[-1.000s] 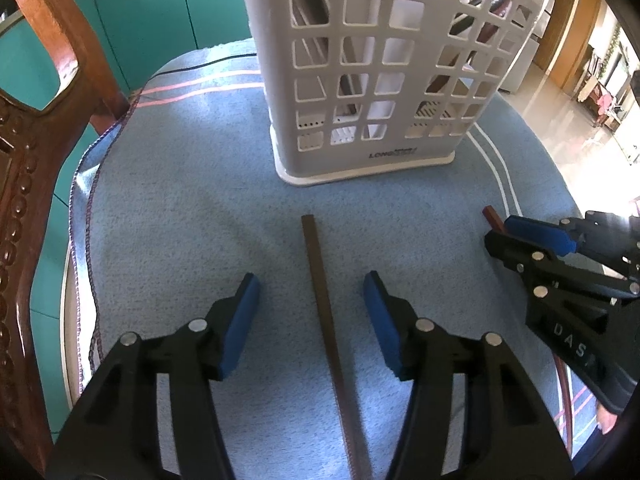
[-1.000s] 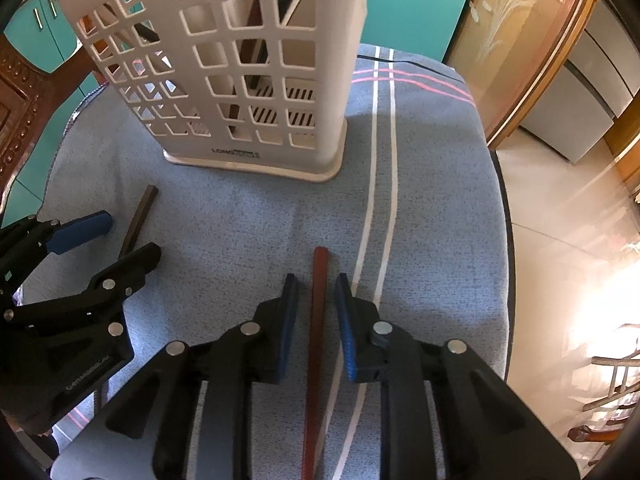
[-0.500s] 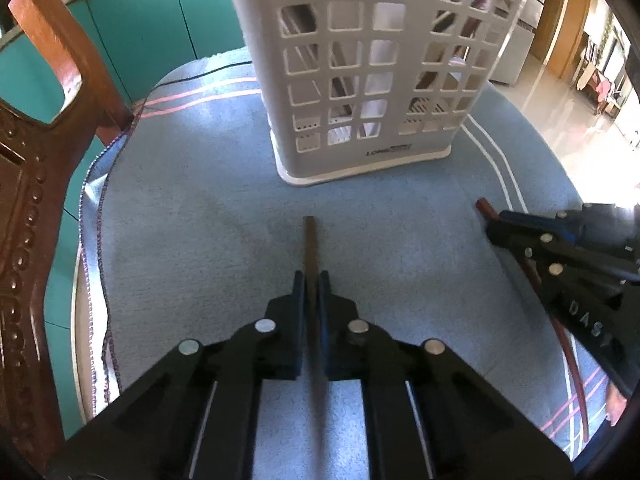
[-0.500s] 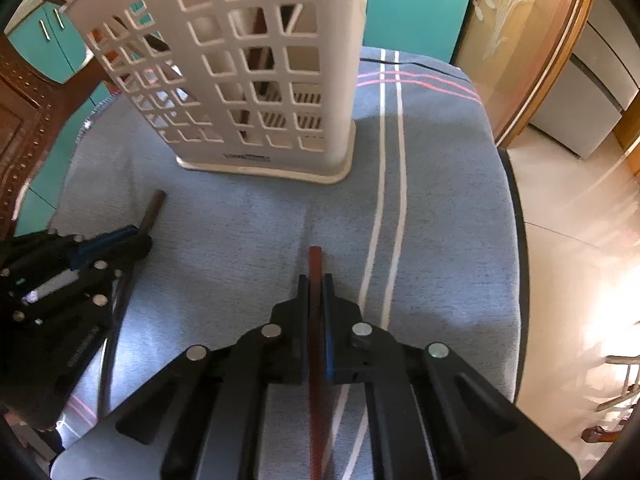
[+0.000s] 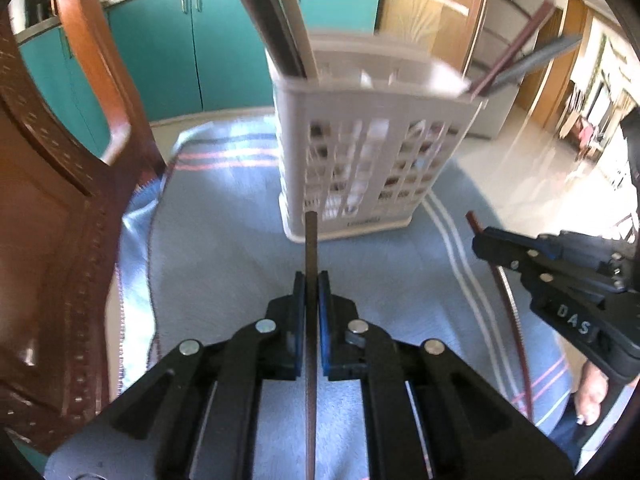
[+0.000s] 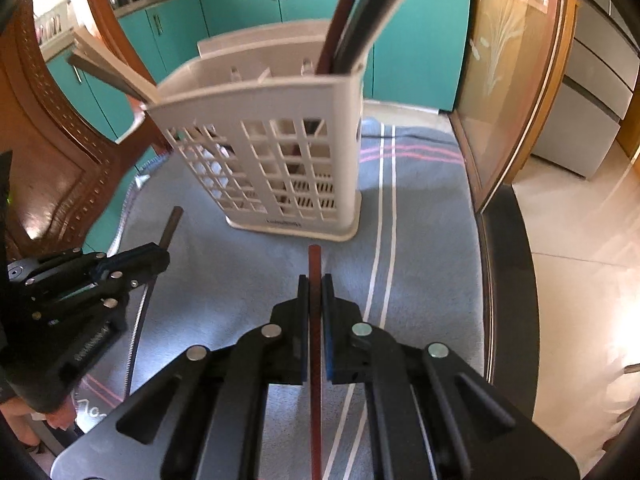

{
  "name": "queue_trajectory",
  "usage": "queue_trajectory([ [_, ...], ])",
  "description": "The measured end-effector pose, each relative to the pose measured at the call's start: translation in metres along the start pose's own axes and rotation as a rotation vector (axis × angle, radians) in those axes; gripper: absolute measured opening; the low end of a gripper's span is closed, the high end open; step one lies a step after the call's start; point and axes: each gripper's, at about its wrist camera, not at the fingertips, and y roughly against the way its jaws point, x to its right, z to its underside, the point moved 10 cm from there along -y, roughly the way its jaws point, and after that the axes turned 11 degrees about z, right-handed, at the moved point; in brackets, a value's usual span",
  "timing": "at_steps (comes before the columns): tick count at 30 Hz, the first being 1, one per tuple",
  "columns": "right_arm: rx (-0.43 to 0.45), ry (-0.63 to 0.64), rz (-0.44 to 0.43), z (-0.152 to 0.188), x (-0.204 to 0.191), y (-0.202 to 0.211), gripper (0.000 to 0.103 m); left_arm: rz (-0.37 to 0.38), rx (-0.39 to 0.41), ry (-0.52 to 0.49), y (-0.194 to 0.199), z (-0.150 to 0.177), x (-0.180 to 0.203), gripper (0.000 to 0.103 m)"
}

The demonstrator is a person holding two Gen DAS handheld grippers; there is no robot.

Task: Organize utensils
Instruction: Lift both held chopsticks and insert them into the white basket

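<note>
Left tongs (image 5: 311,280): we have them closed tight on a dark brown stick (image 5: 311,240), low centre of the left view, its tip pointing up at the basket's base.
Right tongs (image 6: 316,284): we have them clamped on a reddish stick (image 6: 315,268), low centre of the right view; in the left view they sit at the right edge (image 5: 480,240).
Table (image 6: 432,208): blue striped cloth lies open between both tongs and the basket; its right edge drops to the tiled floor (image 6: 580,240).
Basket (image 5: 372,160): the white lattice holder stands mid-frame, already holding long utensils that lean out of its corners.
Chair (image 5: 60,208): carved wood crowds the left edge beside the cloth.
Left view only: a doorway and far room, upper right.
Right view only: a glass cabinet door (image 6: 508,60), upper right, and the teal cabinets (image 6: 240,4) in full.
</note>
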Motion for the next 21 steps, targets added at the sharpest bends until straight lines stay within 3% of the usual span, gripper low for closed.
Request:
queue_trajectory([
  [13, 0.199, -0.031, -0.09, -0.029, 0.012, 0.092, 0.007, 0.073, 0.223, -0.027, 0.095, -0.042, 0.026, 0.007],
  [21, 0.311, -0.091, -0.135, -0.042, 0.029, 0.137, 0.007, 0.072, 0.291, -0.06, 0.126, -0.054, 0.041, 0.007],
])
